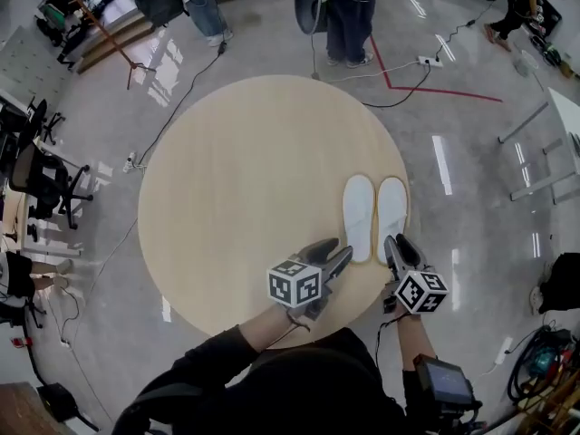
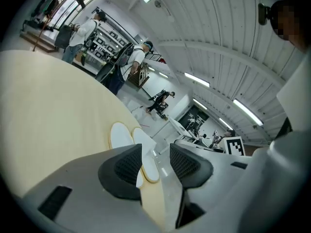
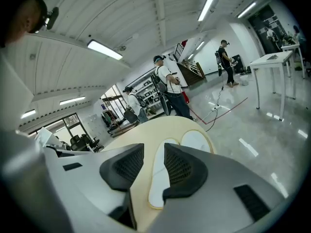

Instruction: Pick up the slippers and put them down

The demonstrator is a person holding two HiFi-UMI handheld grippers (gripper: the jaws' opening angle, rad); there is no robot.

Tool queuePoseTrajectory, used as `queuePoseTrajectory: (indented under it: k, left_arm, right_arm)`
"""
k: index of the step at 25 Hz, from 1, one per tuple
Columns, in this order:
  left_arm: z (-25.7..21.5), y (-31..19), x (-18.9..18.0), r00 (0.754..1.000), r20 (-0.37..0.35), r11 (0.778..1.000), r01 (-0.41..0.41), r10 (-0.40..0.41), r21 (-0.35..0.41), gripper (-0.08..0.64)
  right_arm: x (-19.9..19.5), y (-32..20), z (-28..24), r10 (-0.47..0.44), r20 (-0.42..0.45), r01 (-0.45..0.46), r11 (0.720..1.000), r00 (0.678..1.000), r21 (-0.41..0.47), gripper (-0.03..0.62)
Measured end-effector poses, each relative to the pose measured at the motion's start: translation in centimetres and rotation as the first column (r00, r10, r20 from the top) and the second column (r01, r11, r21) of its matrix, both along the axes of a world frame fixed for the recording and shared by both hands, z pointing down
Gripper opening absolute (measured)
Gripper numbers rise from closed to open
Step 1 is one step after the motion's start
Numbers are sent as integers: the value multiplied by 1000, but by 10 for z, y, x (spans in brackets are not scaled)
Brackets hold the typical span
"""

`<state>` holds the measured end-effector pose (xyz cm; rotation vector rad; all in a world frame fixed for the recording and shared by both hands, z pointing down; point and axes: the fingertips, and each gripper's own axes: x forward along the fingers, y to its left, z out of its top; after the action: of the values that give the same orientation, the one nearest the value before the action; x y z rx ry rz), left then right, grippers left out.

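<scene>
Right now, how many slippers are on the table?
2. The inner slipper lies on the round table near its right edge in the head view; the outer slipper lies alongside it, nearer the rim. No others show.

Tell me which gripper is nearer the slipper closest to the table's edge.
Right. The right gripper hangs at the heel end of that slipper. The left gripper is further off, beside the heel of the other slipper, which lies between.
</scene>
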<state>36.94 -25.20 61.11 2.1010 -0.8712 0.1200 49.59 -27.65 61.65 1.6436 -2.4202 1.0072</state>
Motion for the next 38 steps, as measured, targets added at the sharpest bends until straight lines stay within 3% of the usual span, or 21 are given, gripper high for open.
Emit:
queuePoseTrajectory:
  k: [5,13,17,20,28,33,38]
  left_arm:
    - [-38,42,-55,998,-64,999,10,-7,39,189]
    - [-87,112,-191,996,-85,991,-7,19,135,187]
    - [-98,141,-267,998,-62,982,-5,17,188,187]
    - [-103,164,-308,996,-85,977,37,-19,209,187]
    - [-136,217,-350,987,-150,962,90,-52,258,187]
    - [-143,247,-365,989,-144,942,81,-35,327,187]
    - [-155,266,-364,989,-148,941,76,-28,329,186]
  right_arm:
    - [-53,31,-39,-12,11,11,999,1000,50,79]
    - [-224,103,-102,-199,106,188,977,974,101,18]
    - [-303,136,-121,-263,50,254,957,963,140,17]
    - [-340,165,-132,-286,2,280,939,958,200,17]
    - [-391,223,-172,-313,-108,331,904,944,270,17]
    - [-418,256,-166,-323,-109,341,897,940,281,17]
    - [-433,276,-172,-358,-123,378,888,926,263,17]
